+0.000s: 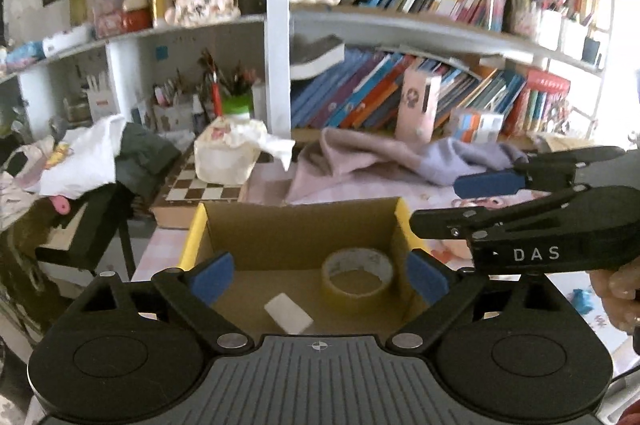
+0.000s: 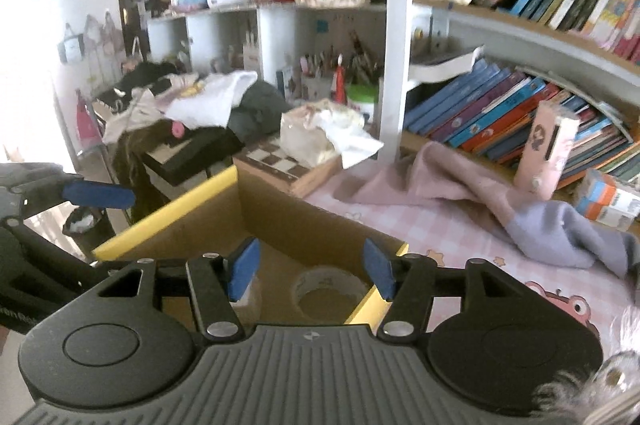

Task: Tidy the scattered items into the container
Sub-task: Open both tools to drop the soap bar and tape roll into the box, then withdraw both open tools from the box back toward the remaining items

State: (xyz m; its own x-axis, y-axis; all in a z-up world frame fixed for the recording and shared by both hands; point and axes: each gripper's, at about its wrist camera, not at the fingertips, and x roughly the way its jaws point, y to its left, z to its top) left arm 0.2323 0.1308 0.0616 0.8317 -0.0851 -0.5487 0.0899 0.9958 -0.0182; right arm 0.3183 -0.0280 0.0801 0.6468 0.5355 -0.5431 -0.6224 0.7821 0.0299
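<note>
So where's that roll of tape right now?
The roll of tape lies flat on the floor of the cardboard box, toward its right side in the left wrist view, with a small white eraser just to its lower left.

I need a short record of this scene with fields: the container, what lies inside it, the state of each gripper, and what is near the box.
container: open cardboard box with yellow rim
inside: tape roll; small white block
left gripper: open, empty, above the box
right gripper: open, empty, above the box
beyond the box: pink cloth, chessboard, bookshelf
</note>
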